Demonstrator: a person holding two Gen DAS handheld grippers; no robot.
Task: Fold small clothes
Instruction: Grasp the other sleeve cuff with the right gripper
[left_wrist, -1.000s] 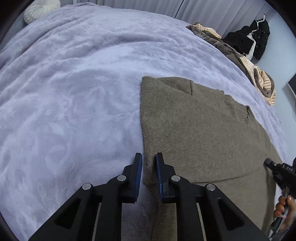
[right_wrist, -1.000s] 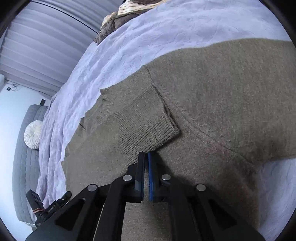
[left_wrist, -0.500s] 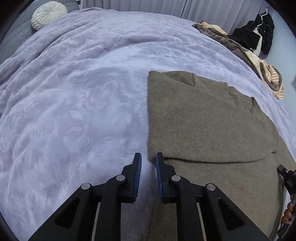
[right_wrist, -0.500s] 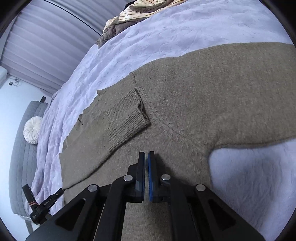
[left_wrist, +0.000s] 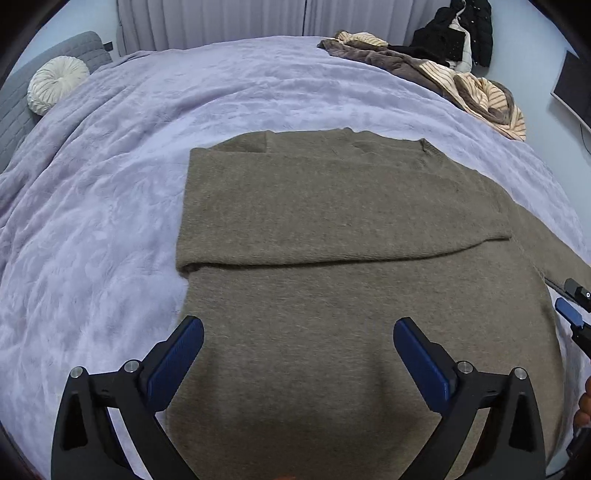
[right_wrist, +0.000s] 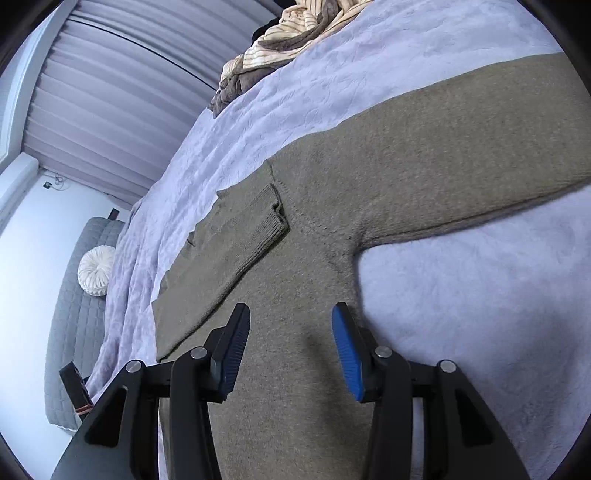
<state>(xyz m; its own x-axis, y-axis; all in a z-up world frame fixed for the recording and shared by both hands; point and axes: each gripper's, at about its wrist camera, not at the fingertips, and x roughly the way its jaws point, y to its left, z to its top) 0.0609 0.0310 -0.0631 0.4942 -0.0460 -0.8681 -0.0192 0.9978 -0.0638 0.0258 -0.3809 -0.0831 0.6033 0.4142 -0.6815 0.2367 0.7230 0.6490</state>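
Currently: 1 sweater (left_wrist: 332, 302) on bed (left_wrist: 92, 229), 1 sleeve folded across. Left gripper (left_wrist: 297, 354) and right gripper (right_wrist: 290, 350) jaws apart, empty. Advice: pinch the outstretched sleeve (right_wrist: 480, 155) near its cuff, fold flat.

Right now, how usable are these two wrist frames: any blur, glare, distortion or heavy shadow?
Left wrist view: sharp, soft even light, no glare; fisheye bows the lavender textured bedspread and dark corners vignette. Right wrist view: tilted, bright at the pleated grey curtain, knit of the olive-brown knitted sweater still crisp; faint shadow under its outstretched sleeve.
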